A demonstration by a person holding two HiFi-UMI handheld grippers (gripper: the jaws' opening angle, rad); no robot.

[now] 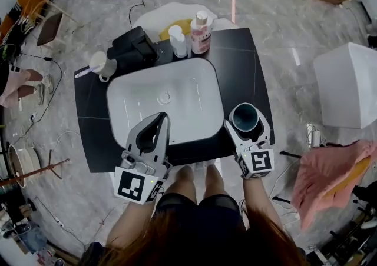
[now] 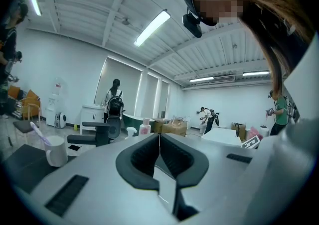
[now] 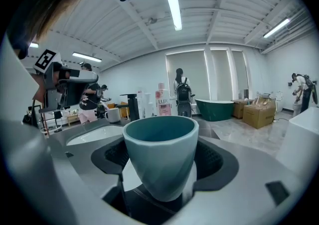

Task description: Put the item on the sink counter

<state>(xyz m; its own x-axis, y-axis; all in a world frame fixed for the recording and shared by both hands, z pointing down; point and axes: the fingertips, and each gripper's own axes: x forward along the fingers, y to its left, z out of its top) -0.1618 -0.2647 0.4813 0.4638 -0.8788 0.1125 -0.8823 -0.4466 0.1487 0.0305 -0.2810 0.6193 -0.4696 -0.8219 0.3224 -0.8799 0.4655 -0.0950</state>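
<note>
A teal cup stands upright between the jaws of my right gripper, which is shut on it. It is held over the black counter just right of the white basin. Whether its base touches the counter is hidden. My left gripper is shut with nothing in it, its tips over the basin's near rim.
At the counter's back stand a white pump bottle, a pink-labelled bottle and a black faucet. A white mug with a toothbrush sits back left. A pink cloth lies right of the counter.
</note>
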